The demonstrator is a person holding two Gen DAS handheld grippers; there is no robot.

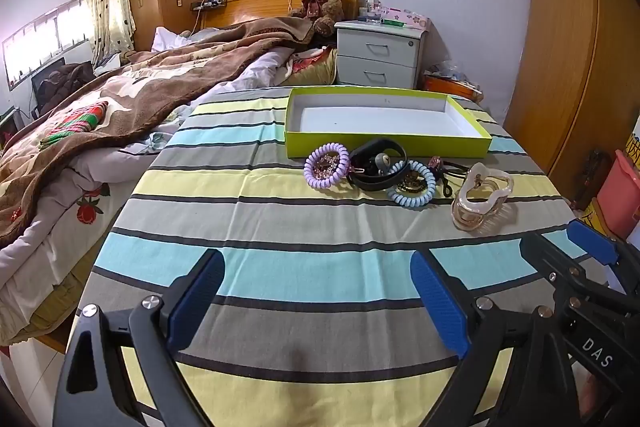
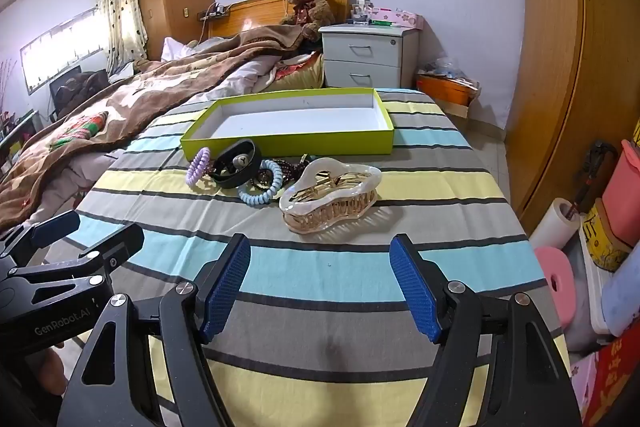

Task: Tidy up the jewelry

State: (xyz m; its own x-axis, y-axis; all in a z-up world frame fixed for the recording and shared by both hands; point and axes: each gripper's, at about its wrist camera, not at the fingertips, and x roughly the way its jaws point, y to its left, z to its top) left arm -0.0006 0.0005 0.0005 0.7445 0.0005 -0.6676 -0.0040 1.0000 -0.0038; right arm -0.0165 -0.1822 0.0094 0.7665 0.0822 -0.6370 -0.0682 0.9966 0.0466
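Observation:
A shallow lime-green box [image 1: 384, 143] [image 2: 288, 143] with a white empty inside sits on the striped cloth. In front of it lie a purple coil hair tie [image 1: 326, 166] [image 2: 198, 167], a black band [image 1: 378, 163] [image 2: 236, 163], a light blue coil tie [image 1: 412, 187] [image 2: 260, 189], dark beaded pieces [image 2: 292, 167] and a cream hair claw [image 1: 480, 201] [image 2: 330, 197]. My left gripper [image 1: 316, 303] is open and empty, well short of the pile. My right gripper [image 2: 320, 287] is open and empty, just before the claw. Each gripper shows at the edge of the other's view.
The striped cloth covers a table [image 1: 280, 227] beside an unmade bed [image 1: 100, 115] on the left. A grey nightstand [image 1: 380, 53] stands behind the box. A wooden wardrobe [image 2: 560, 67] and stacked boxes and rolls [image 2: 600, 247] line the right side.

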